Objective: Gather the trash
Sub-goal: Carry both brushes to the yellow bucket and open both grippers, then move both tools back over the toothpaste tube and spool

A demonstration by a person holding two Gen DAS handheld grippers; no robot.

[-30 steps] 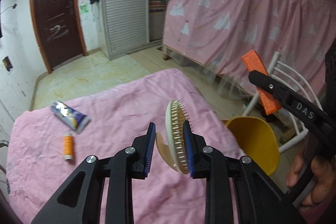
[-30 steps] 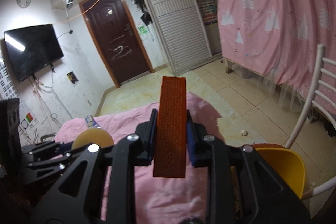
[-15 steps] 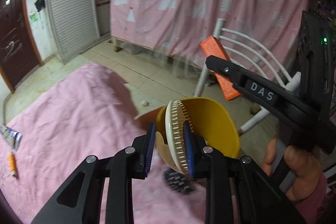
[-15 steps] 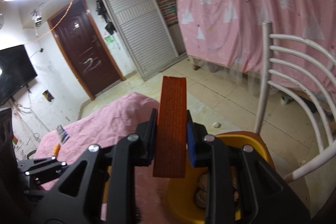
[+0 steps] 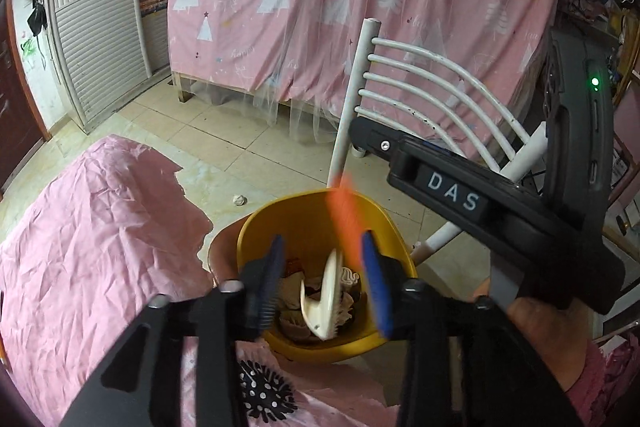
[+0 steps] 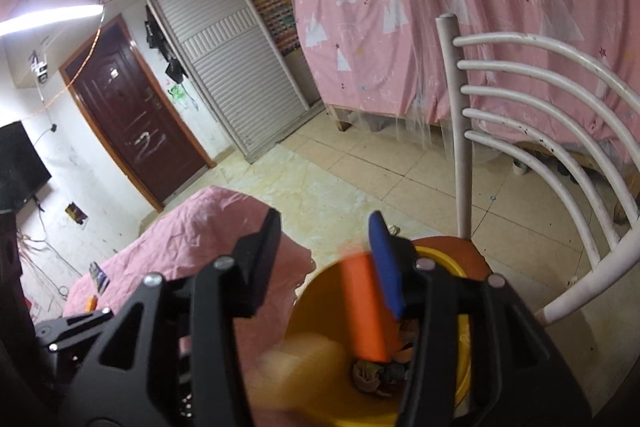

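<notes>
Cream hairbrush [image 5: 326, 293], blurred orange box [image 6: 366, 307], yellow bin [image 5: 304, 223]

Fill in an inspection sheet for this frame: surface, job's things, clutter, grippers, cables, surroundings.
Surface: pink cloth, wrinkled.
Job's things: yellow bin at the cloth's edge, part full; cream brush and orange box, blurred, over its mouth.
Clutter: black spiky ball near the bin; tube and small orange item on the cloth's far end; white scrap on the floor.
Grippers: left gripper and right gripper opening above the bin, pads clear of the items.
Cables: tangle below the TV.
Surroundings: white chair, pink curtain, brown door.
</notes>
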